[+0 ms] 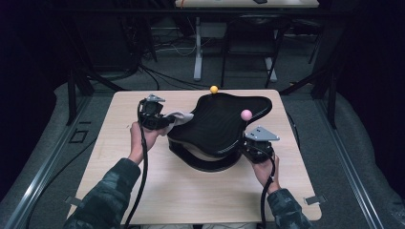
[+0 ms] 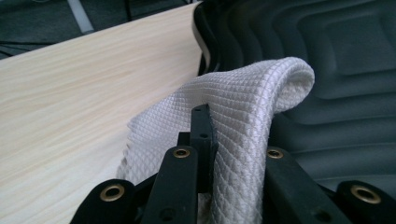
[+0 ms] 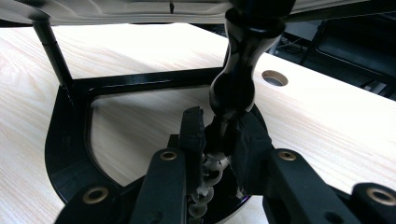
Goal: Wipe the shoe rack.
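White cloth [image 2: 243, 107]: lying folded against the left edge of the black ridged tray [image 1: 217, 121], its lower part hiding behind the jaws. Left gripper [image 1: 154, 114]: clamping tight on the cloth. Right gripper [image 3: 217, 140]: closing on the tray's black turned post [image 3: 236, 79], the post's top running out of frame. Black base frame [image 3: 70, 140]: sitting on the wooden table [image 1: 191, 191]. Yellow ball [image 1: 214, 89] and pink ball [image 1: 246, 114]: perching on the tray; their fixing is too small to read.

1. Light wood-grain rectangular tabletop [image 1: 157, 186] with rounded corners; round cable hole [image 3: 274, 77] near one edge.
2. Grey carpeted floor [image 1: 348, 157], black cables [image 1: 165, 78] trailing across it.
3. Beyond: white-legged desk [image 1: 197, 52], dark metal frame legs [image 1: 72, 95].
4. Surroundings dim; tabletop lit.
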`<action>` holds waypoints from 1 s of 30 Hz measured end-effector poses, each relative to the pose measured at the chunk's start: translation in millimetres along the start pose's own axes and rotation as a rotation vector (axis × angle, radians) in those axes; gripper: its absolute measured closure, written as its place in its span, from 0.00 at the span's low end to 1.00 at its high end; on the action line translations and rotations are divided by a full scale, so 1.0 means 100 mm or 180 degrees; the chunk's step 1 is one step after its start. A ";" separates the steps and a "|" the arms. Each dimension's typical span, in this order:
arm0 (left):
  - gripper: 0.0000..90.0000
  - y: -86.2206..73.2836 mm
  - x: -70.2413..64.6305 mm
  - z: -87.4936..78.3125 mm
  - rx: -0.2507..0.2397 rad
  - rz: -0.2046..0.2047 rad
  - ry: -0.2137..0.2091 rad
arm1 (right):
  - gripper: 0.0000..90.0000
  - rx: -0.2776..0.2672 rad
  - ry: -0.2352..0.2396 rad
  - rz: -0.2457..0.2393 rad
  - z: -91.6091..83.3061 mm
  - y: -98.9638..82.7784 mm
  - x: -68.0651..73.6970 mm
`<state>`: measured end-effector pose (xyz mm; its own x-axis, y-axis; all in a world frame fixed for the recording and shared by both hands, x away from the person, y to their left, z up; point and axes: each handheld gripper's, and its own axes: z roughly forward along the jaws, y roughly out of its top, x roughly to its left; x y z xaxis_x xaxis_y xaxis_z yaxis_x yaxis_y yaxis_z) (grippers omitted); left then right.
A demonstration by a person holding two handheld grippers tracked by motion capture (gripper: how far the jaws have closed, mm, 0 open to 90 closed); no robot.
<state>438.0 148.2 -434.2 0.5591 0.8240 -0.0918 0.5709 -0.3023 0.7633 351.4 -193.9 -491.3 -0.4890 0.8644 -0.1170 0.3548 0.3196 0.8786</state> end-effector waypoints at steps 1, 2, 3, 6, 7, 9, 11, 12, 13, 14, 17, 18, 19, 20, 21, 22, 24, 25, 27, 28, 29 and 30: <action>0.92 0.00 0.02 -0.02 -0.0004 0.0005 0.0053 | 0.83 -0.0003 -0.0002 -0.0002 0.00 0.00 0.00; 0.92 0.00 0.05 -0.03 0.0009 -0.0019 0.0088 | 0.83 -0.0001 -0.0001 0.0000 0.00 0.00 0.00; 0.92 -0.02 0.09 -0.04 0.0015 -0.0054 0.0116 | 0.83 0.0000 0.0001 0.0001 0.00 0.00 0.00; 0.92 -0.11 0.22 -0.07 0.0135 -0.0115 0.0182 | 0.83 0.0002 0.0001 -0.0003 0.00 0.00 0.00; 0.92 -0.15 0.26 -0.07 0.0208 -0.0133 0.0160 | 0.83 0.0002 0.0003 -0.0003 0.00 0.00 0.00; 0.92 -0.23 0.31 -0.09 0.0201 -0.0185 0.0157 | 0.83 0.0003 0.0002 -0.0008 0.00 0.00 0.00; 0.92 -0.27 0.31 -0.15 0.0097 -0.0290 0.0047 | 0.83 0.0002 0.0001 -0.0004 0.00 0.00 0.00; 0.92 -0.26 0.29 -0.19 0.0025 -0.0284 0.0025 | 0.83 0.0002 0.0003 -0.0005 0.00 0.00 0.00; 0.92 -0.22 0.24 -0.23 -0.0016 -0.0173 0.0011 | 0.83 0.0002 0.0001 -0.0006 0.00 0.00 0.00; 0.92 -0.20 0.20 -0.24 -0.0045 -0.0130 0.0001 | 0.83 0.0001 0.0001 -0.0007 0.00 0.00 0.00; 0.92 -0.09 0.05 -0.23 -0.0083 0.0017 -0.0021 | 0.83 -0.0003 -0.0001 -0.0005 0.00 0.00 0.00; 0.92 -0.07 0.02 -0.21 -0.0073 0.0067 -0.0001 | 0.83 -0.0003 0.0000 -0.0009 0.00 0.00 0.00; 0.92 -0.05 0.00 -0.18 -0.0039 0.0109 -0.0009 | 0.83 -0.0004 -0.0004 -0.0008 0.00 0.00 0.00; 0.92 -0.05 -0.01 -0.15 -0.0025 0.0104 -0.0005 | 0.83 -0.0002 0.0003 -0.0010 0.00 0.00 0.00; 0.92 -0.05 -0.01 -0.13 -0.0029 0.0095 0.0000 | 0.83 -0.0001 0.0004 -0.0006 0.00 0.00 0.00; 0.92 -0.05 0.00 -0.12 -0.0030 0.0100 0.0004 | 0.83 -0.0007 0.0019 -0.0013 0.00 0.00 -0.01; 0.92 -0.06 0.01 -0.12 -0.0039 0.0094 0.0034 | 0.83 0.0015 -0.0032 -0.0024 0.00 0.00 0.00; 0.92 -0.06 0.02 -0.12 -0.0021 0.0101 0.0058 | 0.83 -0.0015 0.0048 -0.0020 0.00 0.00 -0.01; 0.92 -0.07 0.05 -0.13 0.0015 0.0093 0.0131 | 0.83 0.0025 -0.0033 -0.0030 0.00 0.00 -0.01; 0.92 -0.08 0.09 -0.13 0.0011 0.0058 0.0132 | 0.83 0.0004 0.0023 -0.0022 0.00 0.00 -0.01; 0.92 -0.09 0.12 -0.14 0.0039 0.0027 0.0143 | 0.83 0.0004 0.0024 -0.0024 0.00 0.00 -0.01; 0.92 -0.09 0.12 -0.14 0.0039 0.0027 0.0143 | 0.83 0.0007 0.0025 -0.0022 0.00 0.00 -0.01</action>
<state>431.1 167.5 -433.4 0.5366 0.8419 -0.0564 0.5737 -0.3150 0.7561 352.1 -194.8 -491.0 -0.4975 0.8592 -0.1193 0.3532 0.3263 0.8768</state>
